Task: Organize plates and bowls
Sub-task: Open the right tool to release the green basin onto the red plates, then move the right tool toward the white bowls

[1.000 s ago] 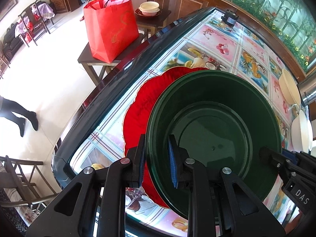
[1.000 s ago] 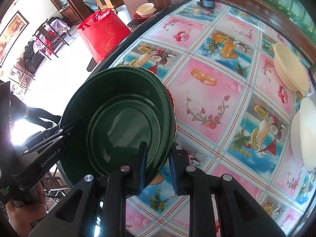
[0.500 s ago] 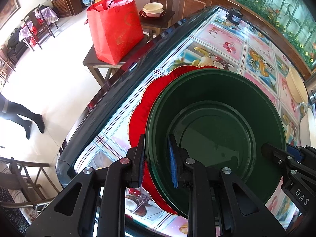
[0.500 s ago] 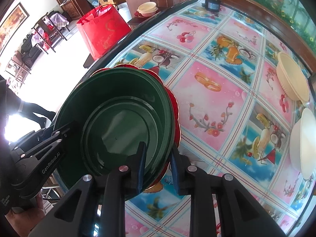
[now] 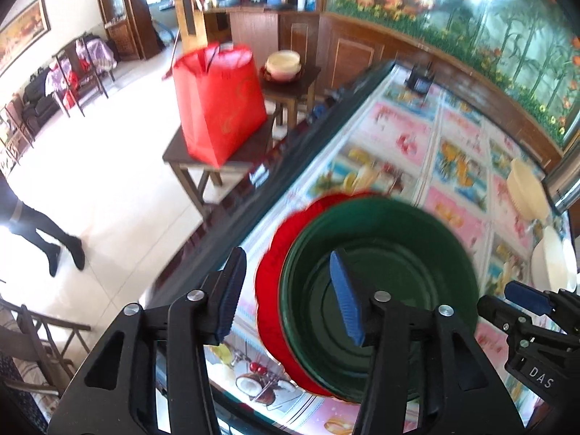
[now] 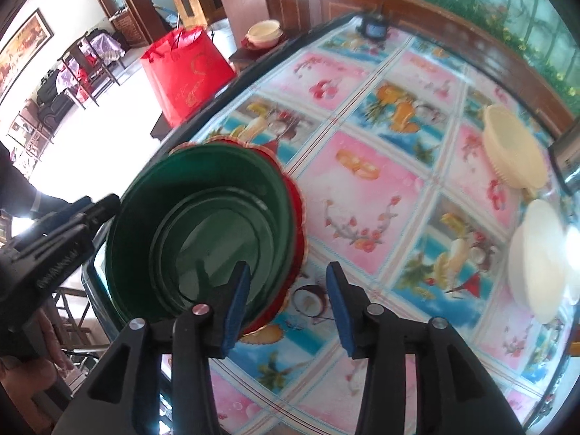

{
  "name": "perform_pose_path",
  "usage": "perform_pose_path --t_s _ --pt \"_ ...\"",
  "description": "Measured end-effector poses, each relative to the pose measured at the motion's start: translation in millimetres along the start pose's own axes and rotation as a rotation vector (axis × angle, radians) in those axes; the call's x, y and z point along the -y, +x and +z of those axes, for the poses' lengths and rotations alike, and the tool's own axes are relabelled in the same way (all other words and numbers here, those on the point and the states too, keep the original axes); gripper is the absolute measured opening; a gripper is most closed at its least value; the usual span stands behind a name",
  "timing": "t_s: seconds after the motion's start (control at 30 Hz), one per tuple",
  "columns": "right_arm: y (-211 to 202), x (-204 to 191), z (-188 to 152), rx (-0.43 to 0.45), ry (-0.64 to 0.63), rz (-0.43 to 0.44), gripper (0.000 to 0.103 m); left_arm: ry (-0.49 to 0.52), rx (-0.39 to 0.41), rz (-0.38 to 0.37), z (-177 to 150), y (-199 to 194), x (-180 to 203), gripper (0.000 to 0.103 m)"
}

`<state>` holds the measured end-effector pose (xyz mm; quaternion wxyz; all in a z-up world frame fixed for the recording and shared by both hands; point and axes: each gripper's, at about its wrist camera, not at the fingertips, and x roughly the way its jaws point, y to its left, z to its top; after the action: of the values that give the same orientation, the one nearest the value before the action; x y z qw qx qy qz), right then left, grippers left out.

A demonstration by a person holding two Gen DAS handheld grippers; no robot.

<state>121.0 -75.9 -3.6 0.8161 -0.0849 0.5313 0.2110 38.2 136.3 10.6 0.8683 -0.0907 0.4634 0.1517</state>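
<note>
Two dishes are stacked near the table's (image 6: pixel 362 188) edge: the green bowl (image 6: pixel 217 224) is set on the red plate (image 6: pixel 299 210), and the bowl's inside looks empty. Both grippers are seen over the stack. The left gripper's (image 5: pixel 286 297) jaws are opening, with the bowl's rim and the plate's edge between them, no pad pressed on either. The right gripper's (image 6: pixel 288 301) jaws are opening too, with the near rim between them, untouched.

Risk is judged to lie in the withdrawal: a finger could catch the rim as it is lifted away, and the stack could be tipped or dragged toward the table edge just beside it. The bowl also sits off-centre on the plate, so a nudge could slide it.

Farther off, a cream bowl (image 6: pixel 514 145) and a white plate (image 6: pixel 540 261) are left unsorted, apparently empty.
</note>
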Motion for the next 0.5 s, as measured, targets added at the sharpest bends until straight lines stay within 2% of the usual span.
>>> perform_pose_path --t_s 0.17,0.5 --pt "-30 16 0 0.085 0.023 -0.076 0.055 0.033 0.036 -0.053 16 -16 20 0.051" --pt "-56 75 -6 0.143 0.149 -0.179 0.055 0.168 0.042 -0.161 26 -22 93 0.051"
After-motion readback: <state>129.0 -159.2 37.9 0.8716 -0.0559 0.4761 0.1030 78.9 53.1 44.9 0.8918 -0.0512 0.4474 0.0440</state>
